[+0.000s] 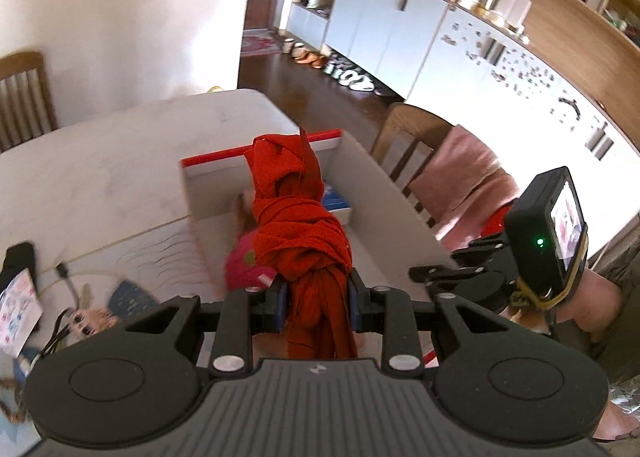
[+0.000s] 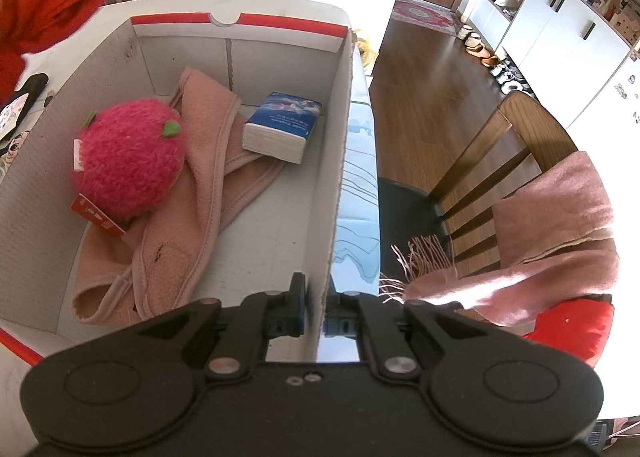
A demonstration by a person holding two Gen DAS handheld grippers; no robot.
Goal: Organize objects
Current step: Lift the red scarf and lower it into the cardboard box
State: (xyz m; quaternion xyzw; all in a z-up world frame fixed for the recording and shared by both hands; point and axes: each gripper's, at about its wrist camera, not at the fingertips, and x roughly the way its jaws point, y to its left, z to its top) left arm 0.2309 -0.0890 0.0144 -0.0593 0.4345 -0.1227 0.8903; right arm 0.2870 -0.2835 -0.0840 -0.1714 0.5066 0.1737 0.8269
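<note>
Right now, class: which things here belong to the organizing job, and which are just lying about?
Part of the job:
- red scarf, gripped in the left claw
- cardboard box, wall pinched by the right claw
- pink plush
- pink towel
- tissue pack

Lying about:
- wooden chair
- pink shawl

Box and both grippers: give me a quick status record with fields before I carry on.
box: white cardboard box with red rim, open top, on the table
box contents: pink plush ball, pink towel, tissue pack
left gripper: shut on red scarf, bundle raised in front of the box
right gripper: fingers pinch the box's right wall
outside box: pink scarf over the chair
</note>
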